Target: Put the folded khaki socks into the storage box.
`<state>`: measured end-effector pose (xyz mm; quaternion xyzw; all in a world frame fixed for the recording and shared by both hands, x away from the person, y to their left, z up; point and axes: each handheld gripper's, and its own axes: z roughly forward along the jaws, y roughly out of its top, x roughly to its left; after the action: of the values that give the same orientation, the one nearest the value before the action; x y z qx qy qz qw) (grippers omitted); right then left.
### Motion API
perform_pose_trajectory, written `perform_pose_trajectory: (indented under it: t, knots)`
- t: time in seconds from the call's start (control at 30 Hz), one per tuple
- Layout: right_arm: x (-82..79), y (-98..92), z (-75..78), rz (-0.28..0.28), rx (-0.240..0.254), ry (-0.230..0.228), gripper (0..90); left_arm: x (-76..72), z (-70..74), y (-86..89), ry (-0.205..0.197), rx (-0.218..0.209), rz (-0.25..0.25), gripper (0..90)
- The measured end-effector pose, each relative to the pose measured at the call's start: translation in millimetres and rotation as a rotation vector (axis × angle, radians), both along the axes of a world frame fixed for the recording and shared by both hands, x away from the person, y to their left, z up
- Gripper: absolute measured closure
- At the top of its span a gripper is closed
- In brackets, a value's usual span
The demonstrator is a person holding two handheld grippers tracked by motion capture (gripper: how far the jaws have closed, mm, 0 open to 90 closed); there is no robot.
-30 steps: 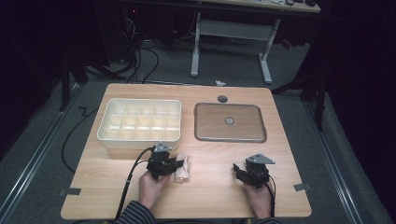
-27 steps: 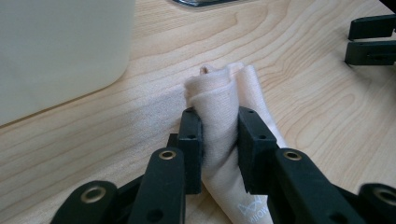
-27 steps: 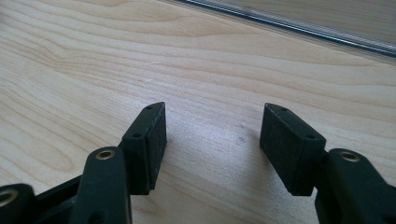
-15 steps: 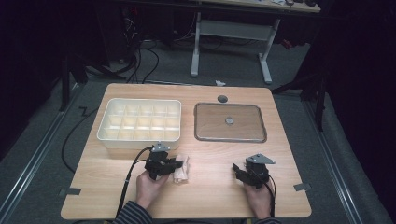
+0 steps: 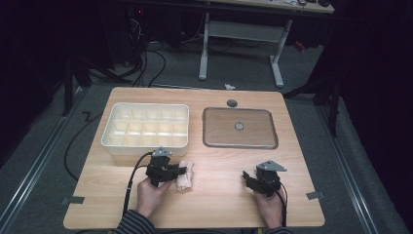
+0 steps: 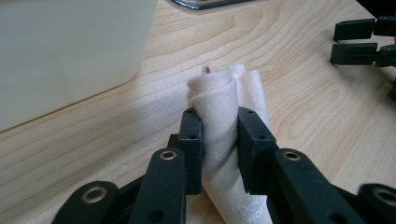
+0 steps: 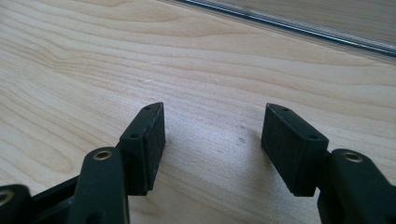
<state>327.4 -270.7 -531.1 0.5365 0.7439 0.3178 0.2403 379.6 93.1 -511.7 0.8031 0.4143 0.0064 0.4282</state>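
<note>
Left gripper (image 6: 217,140) clenched on a folded beige cloth (image 6: 224,102), low over the wooden table (image 5: 219,200), just near of the white compartment tray (image 5: 146,126). Right gripper (image 7: 212,140) released, jaws apart over bare wood, near of the clear lid (image 5: 239,127).

One overhead camera and two low gripper cameras around the wooden table (image 5: 219,195).

The high view looks forward and down from the person's edge, taking in the whole table and the floor beyond. The left gripper view sits low and close, facing across the table past a folded cloth (image 6: 229,116) toward the right gripper (image 6: 362,39), which the high view shares. The right gripper view skims the tabletop toward the metal tray (image 7: 299,21).
</note>
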Motion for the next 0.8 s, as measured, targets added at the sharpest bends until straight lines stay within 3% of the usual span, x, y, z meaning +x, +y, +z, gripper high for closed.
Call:
perform_pose_trajectory:
  t: [0.1, 0.33, 0.43, 0.67, 0.8]
  knots:
    - [0.0, -0.4, 0.0, -0.001, 0.002, 0.000, 40.6, -1.5, 2.4, 3.8, 0.010, -0.024, 0.000, 73.8]
    - [0.0, -0.8, 0.1, -0.003, 0.009, 0.002, 40.4, -1.7, 6.0, 11.3, 0.020, -0.030, 0.011, 73.8]
    - [0.0, -0.9, 0.1, -0.003, 0.009, 0.002, 40.4, -3.0, 7.3, 13.1, 0.014, -0.020, 0.004, 73.8]
    - [-0.1, -1.3, 0.2, -0.001, 0.013, 0.002, 41.0, -5.2, 12.8, 24.8, 0.005, -0.041, 0.028, 73.8]
    - [-0.1, -1.3, 0.1, -0.001, 0.011, 0.000, 41.9, -4.9, 18.9, 32.1, -0.005, -0.011, 0.051, 73.8]
